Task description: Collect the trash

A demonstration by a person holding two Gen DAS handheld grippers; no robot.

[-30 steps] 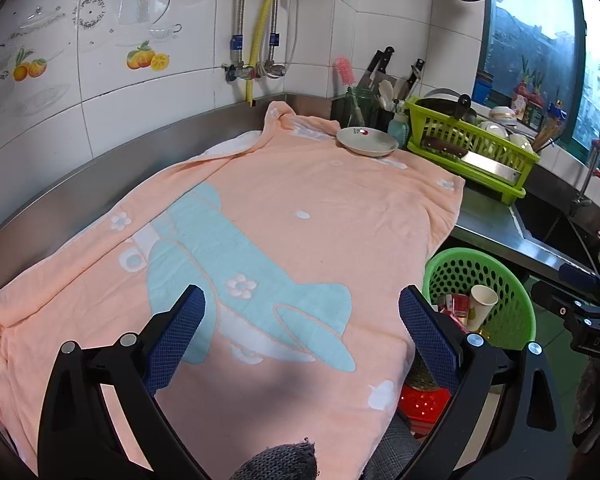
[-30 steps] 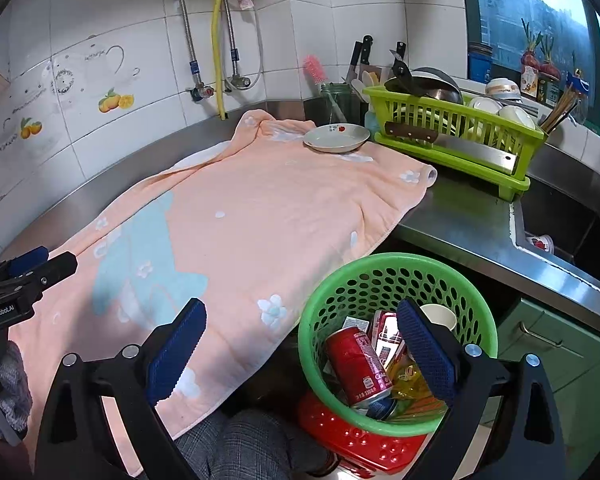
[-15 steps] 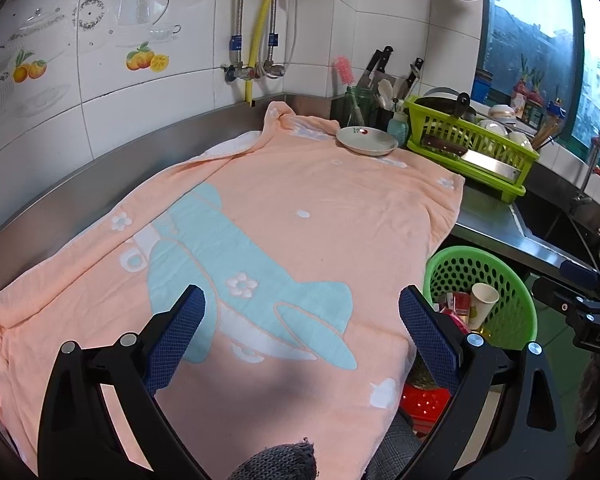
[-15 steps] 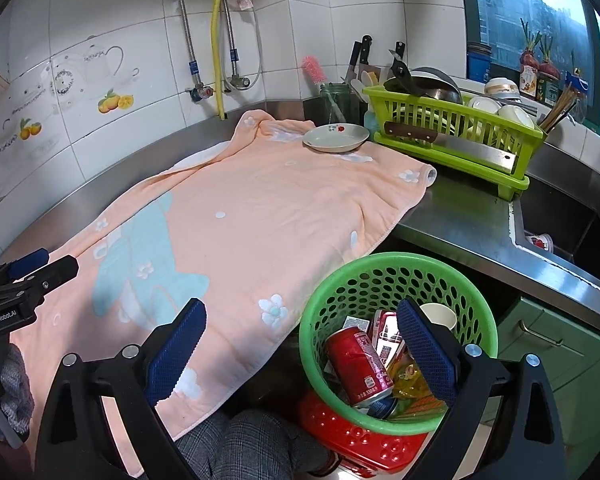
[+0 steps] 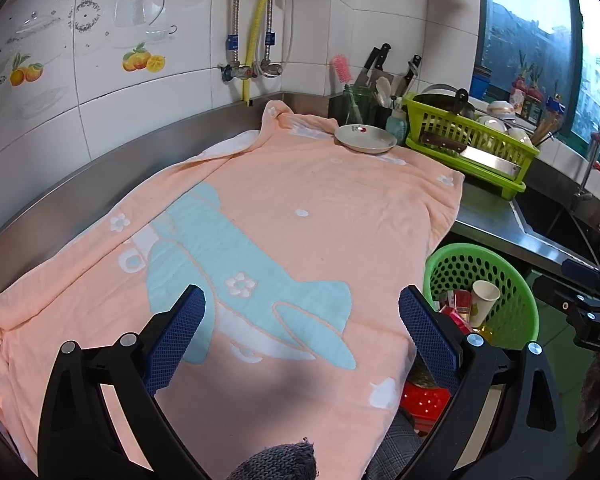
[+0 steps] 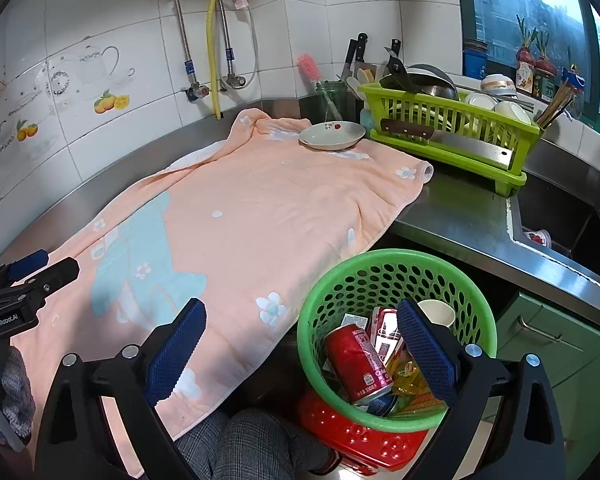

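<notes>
A green perforated basket (image 6: 384,272) (image 5: 512,280) sits below the counter edge on a red stool (image 6: 352,436). It holds a red soda can (image 6: 354,360), a white paper cup (image 6: 438,314) (image 5: 484,300), red cartons and a yellow wrapper (image 6: 410,376). My right gripper (image 6: 300,344) hangs open just above the basket's near rim with nothing between its fingers. Over the peach towel (image 5: 300,216) with its blue airplane print, my left gripper (image 5: 300,336) is also open and empty.
A small plate (image 5: 365,139) rests on the towel's far end. Behind it stand a green dish rack (image 6: 452,132) with bowls and a cleaver, a knife block and a pink brush. The steel sink (image 6: 560,232) lies to the right. A person's checked trouser leg (image 6: 256,444) is at the bottom.
</notes>
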